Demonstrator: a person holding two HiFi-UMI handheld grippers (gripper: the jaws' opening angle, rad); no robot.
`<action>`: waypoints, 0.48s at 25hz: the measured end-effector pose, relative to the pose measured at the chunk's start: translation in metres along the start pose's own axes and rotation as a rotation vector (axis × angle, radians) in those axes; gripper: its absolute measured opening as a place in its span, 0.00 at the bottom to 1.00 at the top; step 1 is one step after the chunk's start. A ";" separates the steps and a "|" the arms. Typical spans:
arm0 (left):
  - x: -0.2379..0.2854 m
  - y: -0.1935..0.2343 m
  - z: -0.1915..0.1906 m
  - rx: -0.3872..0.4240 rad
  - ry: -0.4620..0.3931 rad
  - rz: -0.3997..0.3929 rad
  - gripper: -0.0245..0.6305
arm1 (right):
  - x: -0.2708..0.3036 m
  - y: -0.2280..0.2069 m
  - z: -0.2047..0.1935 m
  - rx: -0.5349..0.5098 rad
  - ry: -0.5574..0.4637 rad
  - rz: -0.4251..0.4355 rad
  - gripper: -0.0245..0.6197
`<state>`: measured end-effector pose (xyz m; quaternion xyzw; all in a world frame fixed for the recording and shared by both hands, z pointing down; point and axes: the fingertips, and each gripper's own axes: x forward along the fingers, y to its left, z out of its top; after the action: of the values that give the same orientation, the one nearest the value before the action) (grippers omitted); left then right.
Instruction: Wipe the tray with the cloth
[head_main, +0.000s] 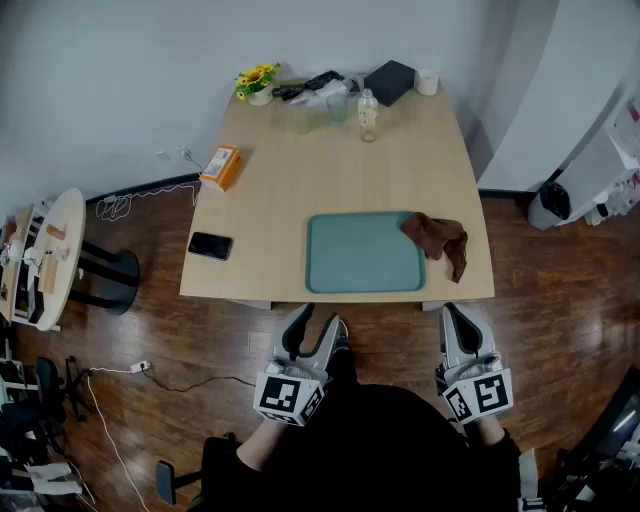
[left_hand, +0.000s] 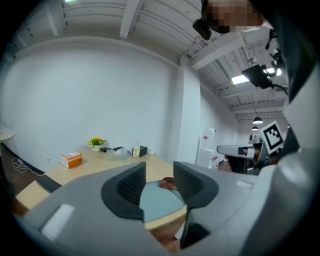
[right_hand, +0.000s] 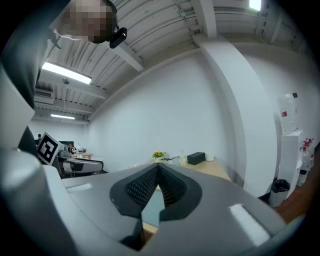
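A teal tray (head_main: 362, 255) lies near the front edge of the wooden table (head_main: 300, 180). A brown cloth (head_main: 438, 239) is crumpled over the tray's right rim, partly on the table. Both grippers hang off the table, in front of its near edge. My left gripper (head_main: 316, 321) is open with nothing between its jaws; through its gap the left gripper view shows the tray (left_hand: 157, 200) and the cloth (left_hand: 167, 183). My right gripper (head_main: 457, 316) is shut and empty, its tips (right_hand: 158, 170) meeting.
A black phone (head_main: 210, 245) lies at the table's left front. An orange box (head_main: 221, 167) sits at the left edge. At the back stand a flower pot (head_main: 257, 84), a bottle (head_main: 368, 115), a black box (head_main: 389, 82) and a cup (head_main: 427, 82). Round side table (head_main: 45, 255) stands left.
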<state>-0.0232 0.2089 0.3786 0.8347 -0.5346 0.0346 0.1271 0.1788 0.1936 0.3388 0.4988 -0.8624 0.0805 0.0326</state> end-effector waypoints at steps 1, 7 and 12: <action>0.016 0.020 0.009 -0.006 0.000 -0.008 0.31 | 0.022 0.001 0.007 0.001 -0.009 -0.009 0.04; 0.097 0.123 0.023 0.026 0.039 -0.051 0.35 | 0.131 -0.007 0.023 -0.074 0.009 -0.044 0.19; 0.132 0.197 -0.036 -0.002 0.215 0.023 0.35 | 0.177 -0.070 -0.038 -0.091 0.212 -0.122 0.32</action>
<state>-0.1415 0.0237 0.4730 0.8198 -0.5276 0.1249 0.1844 0.1497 0.0143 0.4079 0.5370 -0.8250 0.0914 0.1509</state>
